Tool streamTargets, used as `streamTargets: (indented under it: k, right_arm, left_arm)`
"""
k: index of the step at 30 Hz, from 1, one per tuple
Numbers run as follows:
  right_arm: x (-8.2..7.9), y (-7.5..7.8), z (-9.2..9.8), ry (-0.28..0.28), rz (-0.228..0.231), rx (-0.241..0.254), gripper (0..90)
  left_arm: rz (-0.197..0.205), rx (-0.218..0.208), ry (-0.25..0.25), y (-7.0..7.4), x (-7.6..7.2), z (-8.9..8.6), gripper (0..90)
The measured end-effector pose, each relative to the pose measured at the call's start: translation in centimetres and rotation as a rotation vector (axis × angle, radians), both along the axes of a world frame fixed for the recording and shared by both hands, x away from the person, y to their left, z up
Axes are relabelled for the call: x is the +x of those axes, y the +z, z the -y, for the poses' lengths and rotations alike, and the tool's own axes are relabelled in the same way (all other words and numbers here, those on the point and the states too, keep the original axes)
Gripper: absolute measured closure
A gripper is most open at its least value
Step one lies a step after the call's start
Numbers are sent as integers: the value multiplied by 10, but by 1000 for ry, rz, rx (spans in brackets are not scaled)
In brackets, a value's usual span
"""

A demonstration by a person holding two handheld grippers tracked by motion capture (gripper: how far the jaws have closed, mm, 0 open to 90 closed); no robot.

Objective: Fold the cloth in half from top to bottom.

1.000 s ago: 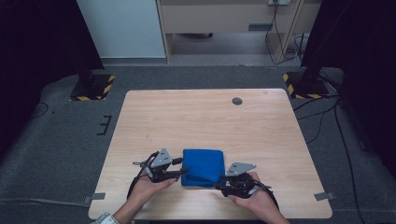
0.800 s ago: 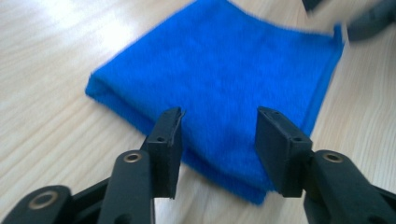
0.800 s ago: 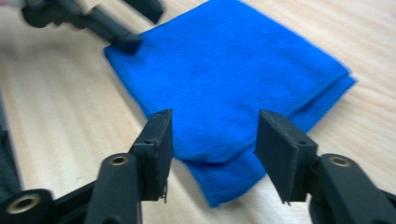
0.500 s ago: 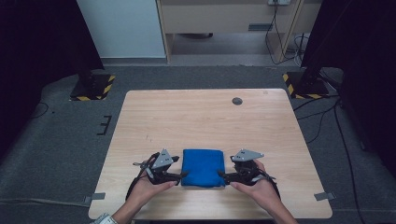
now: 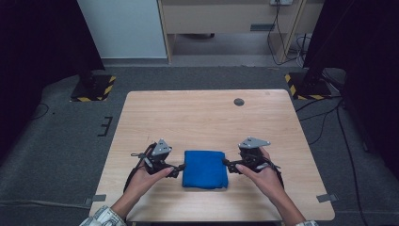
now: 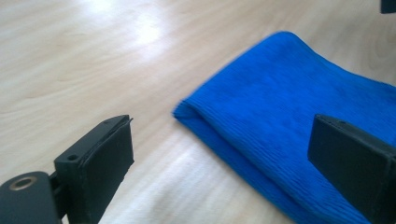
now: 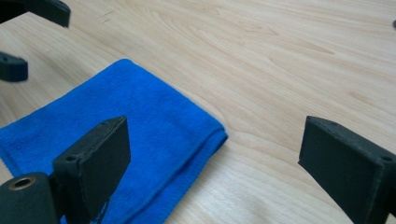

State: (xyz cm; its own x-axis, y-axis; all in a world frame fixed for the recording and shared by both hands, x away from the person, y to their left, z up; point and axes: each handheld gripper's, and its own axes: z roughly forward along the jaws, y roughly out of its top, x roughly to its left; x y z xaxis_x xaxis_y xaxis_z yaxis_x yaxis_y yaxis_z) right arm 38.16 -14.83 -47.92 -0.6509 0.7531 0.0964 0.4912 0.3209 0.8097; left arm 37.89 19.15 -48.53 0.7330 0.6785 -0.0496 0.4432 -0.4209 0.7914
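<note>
A folded blue cloth [image 5: 205,168] lies flat on the wooden table [image 5: 207,117] near its front edge. My left gripper [image 5: 178,169] sits just off the cloth's left edge, and its jaws have just been opening. In the left gripper view they stand wide apart [image 6: 229,149] over a corner of the cloth [image 6: 289,107], with no pad pressing on it. My right gripper [image 5: 228,165] sits just off the cloth's right edge, its jaws also just opened. In the right gripper view they spread wide [image 7: 224,158] above the cloth's corner [image 7: 130,121] without touching it.
A small dark round disc [image 5: 239,101] sits in the tabletop at the far right. Bare wood stretches beyond the cloth to the far edge. Two stands with yellow-black striped bases [image 5: 92,89] [image 5: 306,87] flank the table's far corners on the grey floor.
Both grippers let go of the cloth's side edges, opened their jaws and drew a little outward and up. The right one moved more. The cloth stays flat.
</note>
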Motion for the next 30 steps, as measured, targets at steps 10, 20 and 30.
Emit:
streamTargets:
  k: [10, 20, 30]
  right_arm:
    - [12, 3, 36, -89, 6, 17, 92]
    - [20, 1, 70, -169, -3, 13, 91]
    - [24, -11, 95, -220, -29, 2, 91]
  left_arm:
    - [9, -14, 125, 14, 18, -46, 60]
    - [5, 9, 160, 14, 22, -71, 56]
    - [-41, 43, 191, -4, 26, -88, 55]
